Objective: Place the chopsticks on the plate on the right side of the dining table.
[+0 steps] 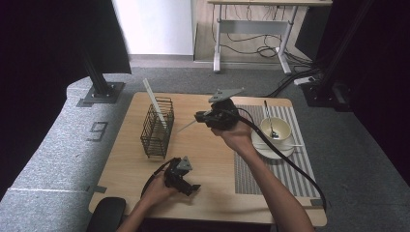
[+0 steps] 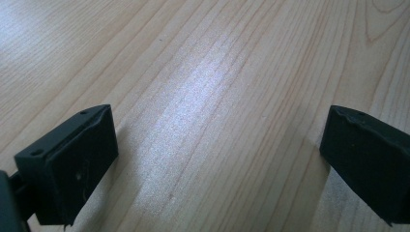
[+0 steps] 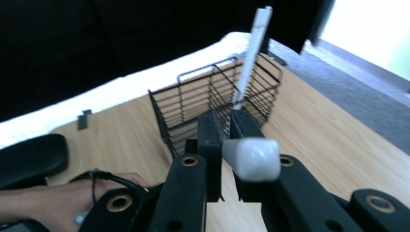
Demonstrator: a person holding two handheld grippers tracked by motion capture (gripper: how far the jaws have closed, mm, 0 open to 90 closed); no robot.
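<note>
The right gripper [image 1: 199, 116] is held above the middle of the wooden table [image 1: 203, 159], its jaws closed on a thin white utensil [image 3: 250, 157] whose blunt end juts back toward the camera in the right gripper view and whose slim tip reaches left toward the wire basket [image 1: 157, 128]. The basket, black and open-topped, stands at the far left of the table, and a second white stick [image 1: 153, 102] leans in it, tilted up and to the far left. To the right of the gripper a striped mat [image 1: 270, 166] lies on the table, bearing a saucer [image 1: 273, 151] with a cream bowl [image 1: 276, 128] in which a metal spoon [image 1: 269, 117] stands. The left gripper [image 1: 192, 187] is rested low at the near edge, its jaws set wide apart over bare wood. A black cable [image 1: 285, 159] is trailed across the mat.
</note>
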